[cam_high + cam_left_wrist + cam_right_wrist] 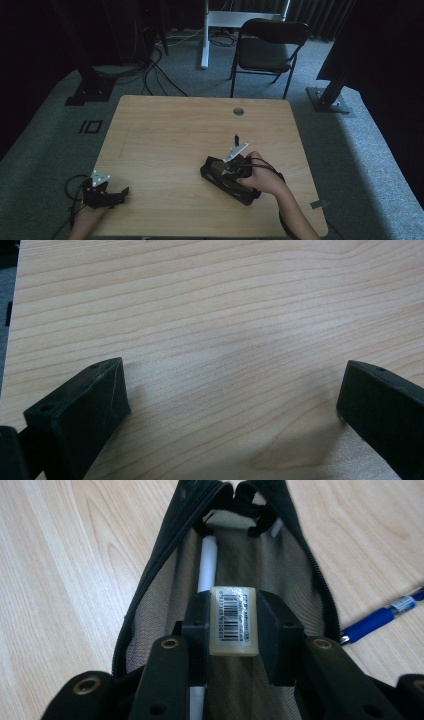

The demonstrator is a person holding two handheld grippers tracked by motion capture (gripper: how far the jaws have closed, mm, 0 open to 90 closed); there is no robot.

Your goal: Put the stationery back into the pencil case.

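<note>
Here, table: a pale wooden table [165,135] with long wavy grain, matt, rounded corners and a small round grey cable hole near its far edge.
Pouch: a black mesh pencil pouch [165,575] with a zip running down both edges of its open mouth; the netting is fine and see-through, the shape narrow at the far end and widening toward the camera. In the high view the pouch [225,180] lies flat on the table's right half, slanted.
Eraser: a small off-white rectangular eraser block [233,620] with a barcode label on its upper face, smooth with slightly yellowed edges.
Right gripper: the right gripper [233,630] has its black jaws narrowed onto the eraser, one pad pressed to each long side, holding it just above the pouch's open mouth.
Inside the pouch: a thin white stick-shaped pen [207,565] shows through the mesh, straight beyond the eraser.
Blue pen: a glossy blue plastic pen [382,617] lies on the bare wood, just beside the pouch.
Left gripper: the left gripper [232,395] rests at the near left corner of the table, its blocky matt black jaws wide apart with bare wood between them, well apart from the pouch.
Right hand: the person's right hand [262,177] wraps the gripper body over the pouch.
</note>
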